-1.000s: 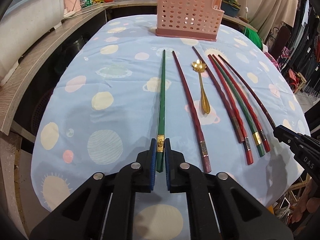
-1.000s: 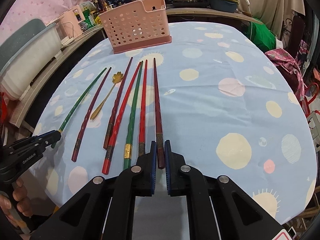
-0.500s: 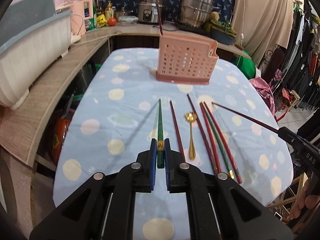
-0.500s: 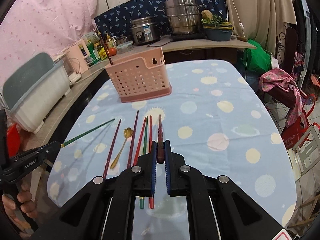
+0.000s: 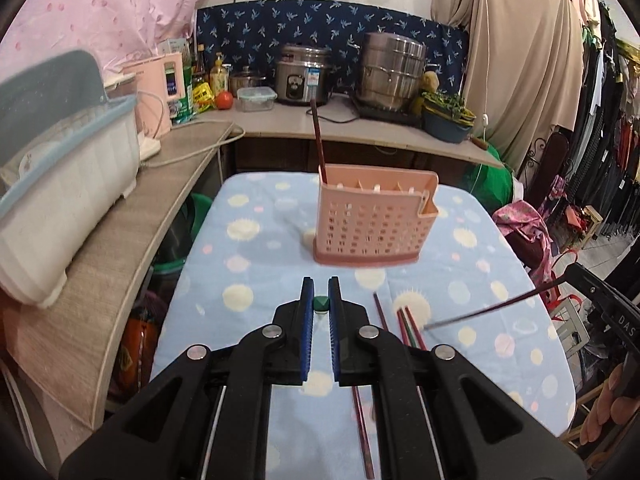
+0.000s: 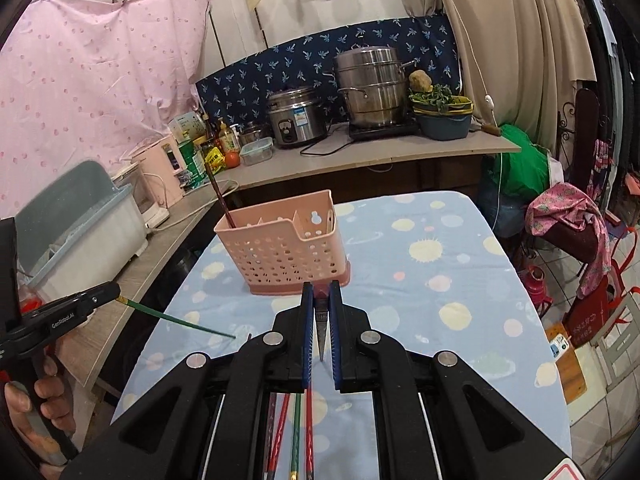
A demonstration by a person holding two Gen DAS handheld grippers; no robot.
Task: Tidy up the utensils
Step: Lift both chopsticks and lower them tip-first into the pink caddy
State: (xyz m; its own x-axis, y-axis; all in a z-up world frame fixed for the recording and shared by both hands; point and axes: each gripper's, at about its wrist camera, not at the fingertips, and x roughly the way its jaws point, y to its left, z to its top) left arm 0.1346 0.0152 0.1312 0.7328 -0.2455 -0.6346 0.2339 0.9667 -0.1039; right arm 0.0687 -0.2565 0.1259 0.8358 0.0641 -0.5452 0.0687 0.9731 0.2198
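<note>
My left gripper (image 5: 320, 304) is shut on a green chopstick (image 5: 320, 303), seen end-on; in the right wrist view the green chopstick (image 6: 180, 319) slants down from the left gripper (image 6: 114, 290). My right gripper (image 6: 320, 300) is shut on a dark red chopstick (image 6: 321, 330), whose shaft (image 5: 492, 311) hangs in the air at the right of the left wrist view. Both are lifted above the table. The pink perforated utensil basket (image 5: 372, 220) stands ahead and holds one dark chopstick (image 5: 318, 144). Several chopsticks (image 6: 296, 432) lie on the cloth below.
The table has a blue dotted cloth (image 6: 440, 280). A wooden counter (image 5: 132, 232) with a white and blue bin (image 5: 60, 184) runs along the left. Cookers and pots (image 6: 368, 88) stand on the back counter. Clothes and a chair (image 6: 572, 216) are at the right.
Both grippers have risen and tilted up with their chopsticks, which now hang clear of the cloth. The view has lifted from the table to the basket and counter.
</note>
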